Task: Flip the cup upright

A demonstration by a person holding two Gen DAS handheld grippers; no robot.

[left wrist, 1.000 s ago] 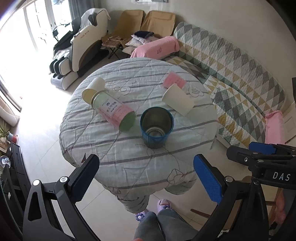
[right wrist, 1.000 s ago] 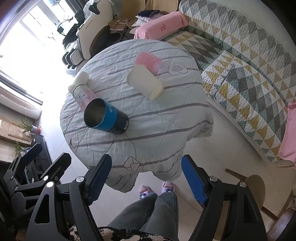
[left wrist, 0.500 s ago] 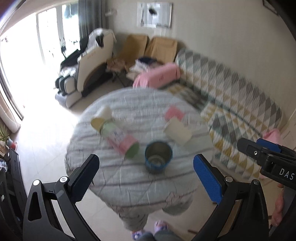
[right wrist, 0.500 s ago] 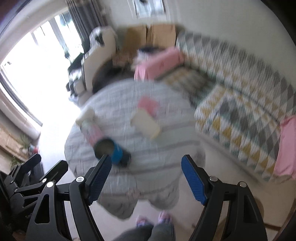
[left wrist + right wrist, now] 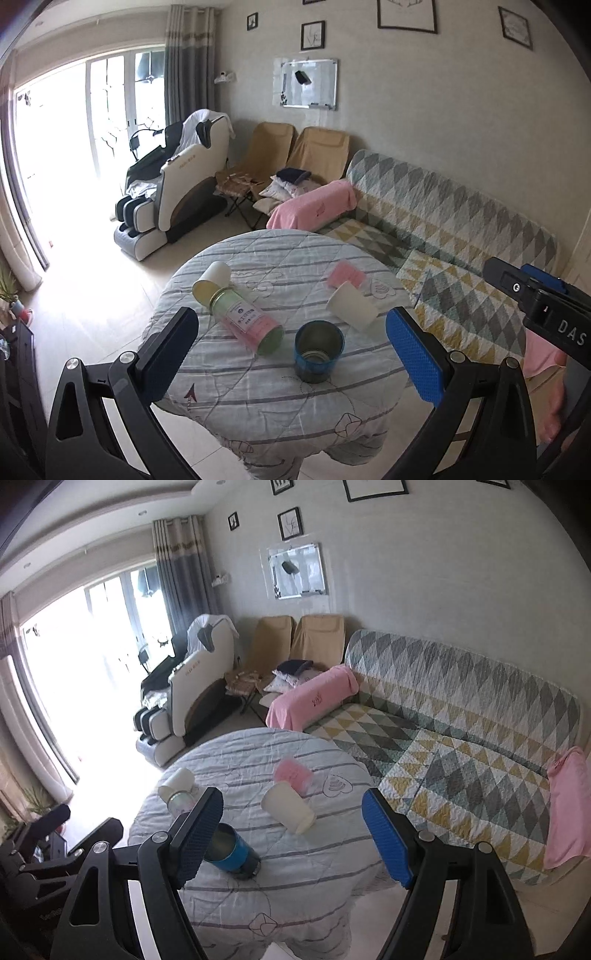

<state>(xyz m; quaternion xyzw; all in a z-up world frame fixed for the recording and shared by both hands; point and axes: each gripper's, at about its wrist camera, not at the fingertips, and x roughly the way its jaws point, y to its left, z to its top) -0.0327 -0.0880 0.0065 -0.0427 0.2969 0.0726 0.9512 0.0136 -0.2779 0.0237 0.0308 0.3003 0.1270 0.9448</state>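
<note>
Daylight floods in from the glass doors point(image 5: 74, 155) at left, blown out white; fisheye bends the edges, corners vignette dark.

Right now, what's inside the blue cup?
The blue cup stands upright with its mouth open. Looking in from the left wrist view, you see shiny metal walls and a bare round bottom, with no object inside. The right wrist view shows only part of the inner wall.

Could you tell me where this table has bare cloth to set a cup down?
The near stretch of the table, in front of the blue cup, is bare, as is the far rim. The middle is crowded: pink bottle, small cup, white cup, pink cup.
</note>
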